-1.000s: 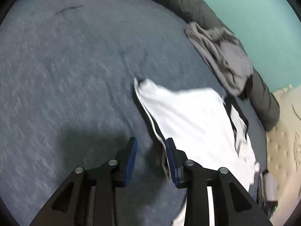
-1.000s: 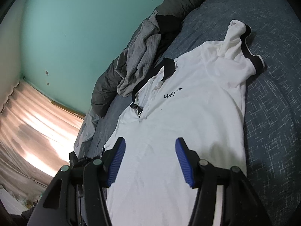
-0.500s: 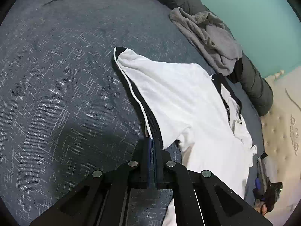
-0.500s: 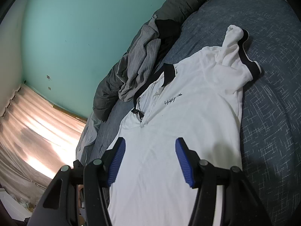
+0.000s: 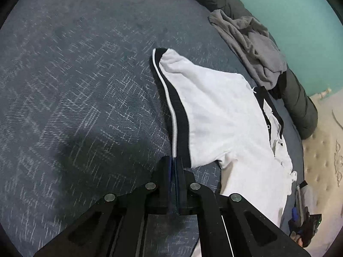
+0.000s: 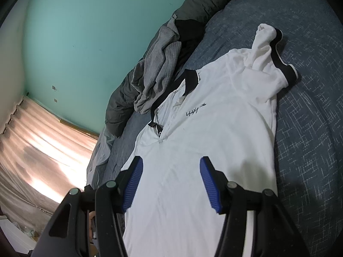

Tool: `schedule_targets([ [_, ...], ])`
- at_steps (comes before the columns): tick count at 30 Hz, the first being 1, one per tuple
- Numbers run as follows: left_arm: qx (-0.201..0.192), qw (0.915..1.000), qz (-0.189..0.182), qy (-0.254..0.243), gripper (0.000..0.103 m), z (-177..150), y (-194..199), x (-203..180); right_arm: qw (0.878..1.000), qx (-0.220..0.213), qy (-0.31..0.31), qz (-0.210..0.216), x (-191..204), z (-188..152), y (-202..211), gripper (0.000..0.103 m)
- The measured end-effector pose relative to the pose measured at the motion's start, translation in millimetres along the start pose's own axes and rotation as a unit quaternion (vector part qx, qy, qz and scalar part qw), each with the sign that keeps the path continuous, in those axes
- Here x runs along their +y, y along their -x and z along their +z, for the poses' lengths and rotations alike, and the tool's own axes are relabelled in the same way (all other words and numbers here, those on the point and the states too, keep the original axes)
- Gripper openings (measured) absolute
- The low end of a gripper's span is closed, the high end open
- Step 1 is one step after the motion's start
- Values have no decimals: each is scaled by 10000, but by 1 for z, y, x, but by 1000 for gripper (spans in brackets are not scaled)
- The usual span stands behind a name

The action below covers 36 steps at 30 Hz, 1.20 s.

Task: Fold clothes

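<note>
On shirt (image 6: 193,150): perhaps illegible script (image 6: 196,111).

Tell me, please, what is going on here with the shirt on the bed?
A person with a gripper in each hand is folding a white polo shirt spread on a blue-grey bedspread. The left gripper is shut on the black sleeve cuff. The right gripper hovers open above the shirt's body, holding nothing. A crumpled grey garment lies beyond the collar, untouched.

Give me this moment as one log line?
left gripper: shut on sleeve cuff | right gripper: open over shirt | fold: not begun
</note>
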<state>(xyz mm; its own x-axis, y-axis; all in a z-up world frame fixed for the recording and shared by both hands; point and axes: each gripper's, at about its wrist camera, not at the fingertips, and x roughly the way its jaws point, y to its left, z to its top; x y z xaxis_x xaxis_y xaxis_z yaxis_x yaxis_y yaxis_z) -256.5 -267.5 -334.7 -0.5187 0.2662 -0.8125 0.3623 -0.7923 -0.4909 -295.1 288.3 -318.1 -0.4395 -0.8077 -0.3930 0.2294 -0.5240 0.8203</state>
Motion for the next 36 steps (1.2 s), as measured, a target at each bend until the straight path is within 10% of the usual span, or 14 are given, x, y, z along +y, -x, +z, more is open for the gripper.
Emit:
schedule_targets([
  [13,-505,9978,121,-407,27,-62,53,-30,9983,-263,-509,-84,-27,9,24,56],
  [20,-444,9971,102,-613,47,-91,33,-42,9955,-485,-726,-374,-47,17,38,71],
  [36,-215,9906,7,-1352,59,-102,-4,-75,9932,-347,-76,-1109,-37,12,30,71],
])
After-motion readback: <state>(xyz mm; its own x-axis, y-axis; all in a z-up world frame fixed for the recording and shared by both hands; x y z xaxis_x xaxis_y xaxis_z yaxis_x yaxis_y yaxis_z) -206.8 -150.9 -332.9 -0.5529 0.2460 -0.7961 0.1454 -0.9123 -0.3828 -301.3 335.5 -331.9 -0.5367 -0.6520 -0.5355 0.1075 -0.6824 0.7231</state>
